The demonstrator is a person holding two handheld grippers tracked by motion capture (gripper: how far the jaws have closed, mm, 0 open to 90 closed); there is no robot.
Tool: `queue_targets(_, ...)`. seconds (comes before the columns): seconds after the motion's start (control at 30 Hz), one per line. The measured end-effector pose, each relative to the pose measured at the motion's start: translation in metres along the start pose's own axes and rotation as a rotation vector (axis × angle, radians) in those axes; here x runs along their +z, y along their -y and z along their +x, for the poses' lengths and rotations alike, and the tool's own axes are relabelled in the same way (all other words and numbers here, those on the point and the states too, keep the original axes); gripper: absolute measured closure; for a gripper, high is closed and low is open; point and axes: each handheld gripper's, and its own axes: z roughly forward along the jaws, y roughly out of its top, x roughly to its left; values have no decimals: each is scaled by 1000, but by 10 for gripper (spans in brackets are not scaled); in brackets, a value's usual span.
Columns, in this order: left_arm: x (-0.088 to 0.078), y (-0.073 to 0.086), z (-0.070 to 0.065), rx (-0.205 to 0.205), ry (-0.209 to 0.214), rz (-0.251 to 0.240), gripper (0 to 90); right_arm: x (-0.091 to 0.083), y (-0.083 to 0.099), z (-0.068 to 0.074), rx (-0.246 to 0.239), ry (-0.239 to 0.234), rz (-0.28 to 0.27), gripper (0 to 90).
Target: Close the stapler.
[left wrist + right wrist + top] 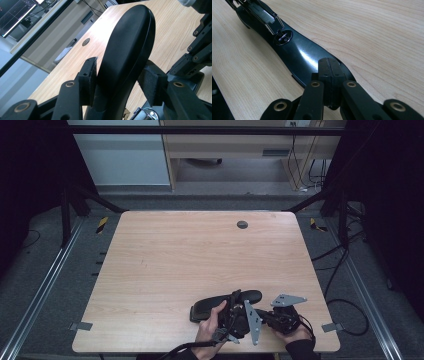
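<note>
Black stapler lower centre on the surface; left gripper fingers loose around its top arm, right gripper fingers clamped on its base end

Long case – glossy black, showing pale glare w/ a silver metal clip inside. Table is showing light wood grain w/ a grey round plug. Both grippers – left & right – are looking matt black w/ brass rivets, grey plates on top. Floor tape is showing yellow/black stripes.
</note>
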Motion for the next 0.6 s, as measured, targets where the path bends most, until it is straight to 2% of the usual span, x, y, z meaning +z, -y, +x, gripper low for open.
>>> queue_targets(0.3, 4, 0, -7, 24, 6, 10, 495, -1, 0, 0, 10, -9, 1, 900)
queue_targets(0.6, 9, 0, -14, 50, 11, 22, 484, -2, 1, -2, 15, 2, -1, 900)
